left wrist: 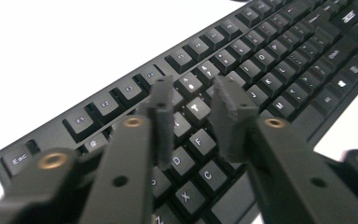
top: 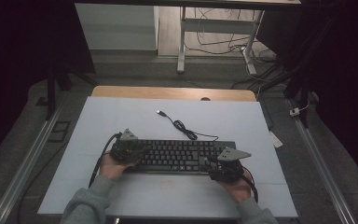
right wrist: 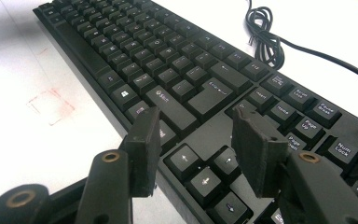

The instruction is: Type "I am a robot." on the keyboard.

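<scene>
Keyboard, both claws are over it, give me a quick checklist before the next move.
1. Keyboard flat on the white mat: ok.
2. Left claw open above the letter keys, nothing between the jaws: ok.
3. Right claw open above the arrow keys: ok.
4. Cable coiled behind the keyboard, away from both claws: ok.
5. USB plug loose on the mat: ok.
6. Pads touching any key: cannot tell.
</scene>
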The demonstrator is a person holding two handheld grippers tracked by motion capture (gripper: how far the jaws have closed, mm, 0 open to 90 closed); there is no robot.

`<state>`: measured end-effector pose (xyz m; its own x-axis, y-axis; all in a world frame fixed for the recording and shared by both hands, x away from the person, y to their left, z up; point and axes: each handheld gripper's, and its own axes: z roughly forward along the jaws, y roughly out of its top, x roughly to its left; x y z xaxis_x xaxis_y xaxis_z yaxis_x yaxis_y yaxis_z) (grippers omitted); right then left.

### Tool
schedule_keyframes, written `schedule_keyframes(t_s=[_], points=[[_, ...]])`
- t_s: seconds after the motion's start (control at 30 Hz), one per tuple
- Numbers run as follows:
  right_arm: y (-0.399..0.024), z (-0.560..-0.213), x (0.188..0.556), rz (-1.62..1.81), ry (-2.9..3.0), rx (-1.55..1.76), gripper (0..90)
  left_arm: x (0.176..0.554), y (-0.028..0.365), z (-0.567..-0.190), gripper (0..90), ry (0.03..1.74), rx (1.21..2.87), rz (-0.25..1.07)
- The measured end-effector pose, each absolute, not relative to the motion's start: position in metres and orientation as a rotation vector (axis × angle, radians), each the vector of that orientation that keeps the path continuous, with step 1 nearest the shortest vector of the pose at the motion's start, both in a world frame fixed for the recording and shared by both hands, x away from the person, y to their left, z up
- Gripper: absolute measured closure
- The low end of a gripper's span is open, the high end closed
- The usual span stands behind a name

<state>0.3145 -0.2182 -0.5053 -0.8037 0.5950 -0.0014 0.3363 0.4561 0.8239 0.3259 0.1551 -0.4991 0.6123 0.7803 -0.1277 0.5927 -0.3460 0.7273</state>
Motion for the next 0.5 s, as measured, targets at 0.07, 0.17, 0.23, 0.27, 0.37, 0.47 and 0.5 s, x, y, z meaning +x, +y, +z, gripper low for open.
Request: schedule_keyframes(t_s=[0.07, 0.17, 0.23, 0.27, 0.37, 0.47, 0.5], points=[[-0.218, -0.505, 0.315, 1.27, 2.42, 0.797, 52.1, 0.322, 0.158, -0.498, 58.7, 1.084, 2.05, 0.313], [-0.219, -0.505, 0.315, 1.27, 2.419, 0.799, 52.2, 0.315, 0.162, -0.497, 53.1, 1.082, 2.043, 0.315], [-0.219, -0.505, 0.315, 1.271, 2.417, 0.799, 52.1, 0.311, 0.165, -0.495, 49.7, 1.082, 2.036, 0.323], [-0.219, -0.505, 0.315, 1.272, 2.416, 0.799, 52.2, 0.308, 0.167, -0.495, 48.0, 1.083, 2.027, 0.323], [-0.219, -0.505, 0.315, 1.272, 2.415, 0.797, 52.1, 0.301, 0.172, -0.494, 43.9, 1.079, 2.012, 0.317], [-0.218, -0.505, 0.315, 1.273, 2.415, 0.796, 52.2, 0.295, 0.174, -0.495, 39.9, 1.071, 2.008, 0.314], [-0.218, -0.505, 0.315, 1.274, 2.415, 0.795, 52.1, 0.294, 0.174, -0.495, 39.3, 1.072, 2.006, 0.313]])
